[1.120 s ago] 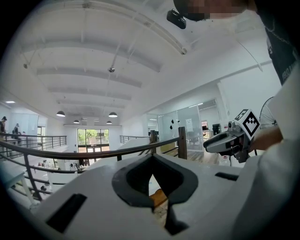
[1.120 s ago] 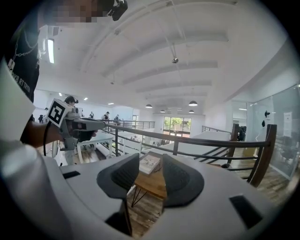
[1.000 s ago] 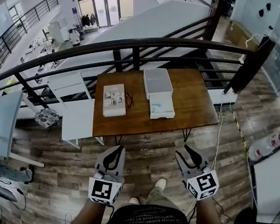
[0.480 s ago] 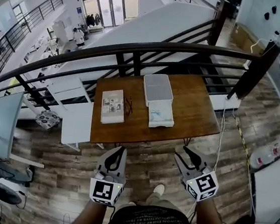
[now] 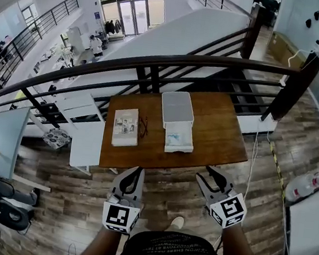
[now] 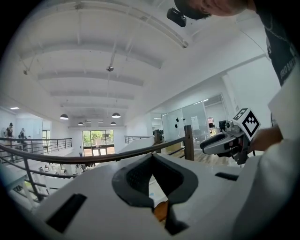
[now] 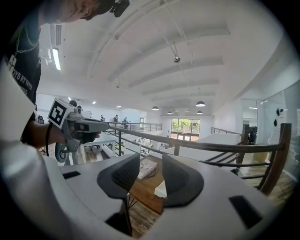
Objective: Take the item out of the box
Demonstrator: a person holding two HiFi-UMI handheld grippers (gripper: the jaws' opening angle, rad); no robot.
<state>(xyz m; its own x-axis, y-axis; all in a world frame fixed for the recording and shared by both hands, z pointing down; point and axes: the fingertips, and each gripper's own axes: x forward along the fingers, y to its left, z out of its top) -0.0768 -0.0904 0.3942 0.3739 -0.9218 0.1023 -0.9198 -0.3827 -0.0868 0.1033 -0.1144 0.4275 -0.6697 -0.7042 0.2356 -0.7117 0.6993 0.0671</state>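
Observation:
A white box [image 5: 177,120] lies with its lid flipped back on the wooden table [image 5: 217,131]. Its near half holds a pale item [image 5: 179,137]. Both grippers hang over the floor, short of the table's near edge and apart from the box. My left gripper [image 5: 137,171] has its jaw tips together with nothing between them, as also appears in the left gripper view [image 6: 152,157]. My right gripper [image 5: 207,175] has its jaws apart and empty. In the right gripper view [image 7: 151,163], the box corner [image 7: 161,188] shows through the gap.
A booklet [image 5: 126,127] and folded glasses [image 5: 144,128] lie left of the box. A dark railing [image 5: 156,60] runs behind the table. A low white table [image 5: 87,135] stands at the left. A cable [image 5: 252,158] trails down at the right.
The view has crept toward the table, which now sits slightly lower and nearer. Both grippers have come up a little with it; their jaws look unchanged.

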